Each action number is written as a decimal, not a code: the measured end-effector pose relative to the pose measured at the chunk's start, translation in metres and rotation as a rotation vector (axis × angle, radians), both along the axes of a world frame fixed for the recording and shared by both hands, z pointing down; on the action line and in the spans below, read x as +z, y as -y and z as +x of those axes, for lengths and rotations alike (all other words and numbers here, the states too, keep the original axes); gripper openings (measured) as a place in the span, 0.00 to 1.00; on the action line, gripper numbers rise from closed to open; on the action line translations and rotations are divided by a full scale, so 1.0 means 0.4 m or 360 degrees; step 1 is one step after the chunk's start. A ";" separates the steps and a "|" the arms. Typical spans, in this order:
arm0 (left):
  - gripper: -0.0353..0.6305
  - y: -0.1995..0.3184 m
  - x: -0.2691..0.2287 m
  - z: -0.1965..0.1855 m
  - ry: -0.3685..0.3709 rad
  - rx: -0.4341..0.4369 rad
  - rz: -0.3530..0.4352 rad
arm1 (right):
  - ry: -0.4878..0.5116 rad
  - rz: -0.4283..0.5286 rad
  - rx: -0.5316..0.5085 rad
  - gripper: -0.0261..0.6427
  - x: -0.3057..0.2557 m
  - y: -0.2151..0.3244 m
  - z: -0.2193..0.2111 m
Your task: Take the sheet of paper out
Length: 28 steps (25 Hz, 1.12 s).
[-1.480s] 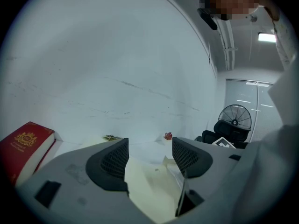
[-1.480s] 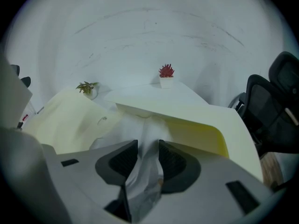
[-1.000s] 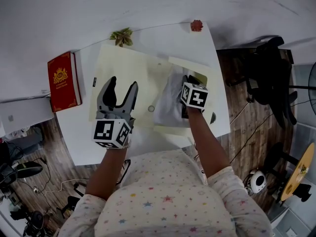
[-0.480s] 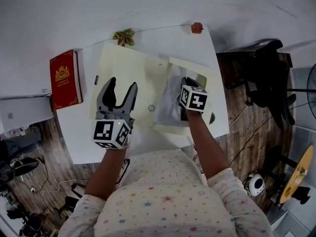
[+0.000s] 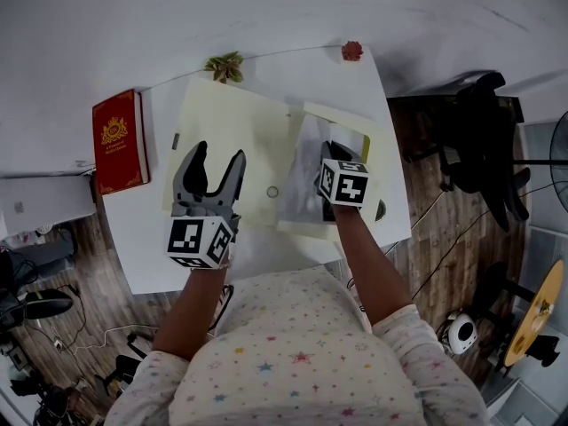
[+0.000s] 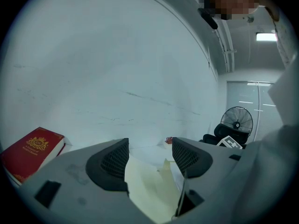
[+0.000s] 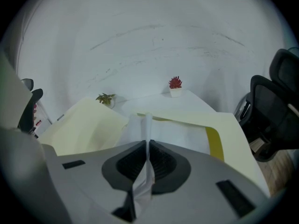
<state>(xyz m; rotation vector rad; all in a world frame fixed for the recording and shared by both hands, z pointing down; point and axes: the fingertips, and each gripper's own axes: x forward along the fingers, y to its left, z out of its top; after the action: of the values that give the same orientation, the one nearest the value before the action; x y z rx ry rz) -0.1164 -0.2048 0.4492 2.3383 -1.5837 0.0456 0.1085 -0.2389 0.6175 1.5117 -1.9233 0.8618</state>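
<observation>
— Paper out yet?
— Not quite. Your right tongs pinch the sheet of paper; vs 1 s ago it's slid slightly toward you, still over the folder near the desk's right edge. Your left tongs hang spread, w/ nothing held.

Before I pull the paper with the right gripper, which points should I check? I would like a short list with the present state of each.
1. Right gripper shut on the sheet of paper: ok, a fold of it is pinched between the jaws.
2. Left gripper open and empty: ok.
3. Left gripper pressing the folder down: cannot tell; it is over the folder's left half.
4. Sheet out of the folder: not ok, it lies on the folder's right half.
5. Red book apart from the folder: ok.
</observation>
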 end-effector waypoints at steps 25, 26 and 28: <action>0.46 -0.062 -0.063 -0.012 0.0005 -0.0058 0.0091 | 0.0072 0.0215 -0.0084 0.06 -0.139 -0.051 -0.031; 0.46 -0.064 -0.066 -0.012 0.0006 -0.0058 0.0095 | 0.0079 0.0224 -0.0087 0.06 -0.145 -0.054 -0.033; 0.46 -0.068 -0.071 -0.012 0.0009 -0.0062 0.0103 | 0.0092 0.0240 -0.0092 0.06 -0.156 -0.059 -0.036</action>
<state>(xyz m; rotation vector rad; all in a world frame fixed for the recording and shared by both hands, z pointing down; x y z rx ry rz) -0.1210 -0.1776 0.4210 2.3567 -1.6563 -0.0080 0.0940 -0.2152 0.5552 1.5230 -2.1047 0.7571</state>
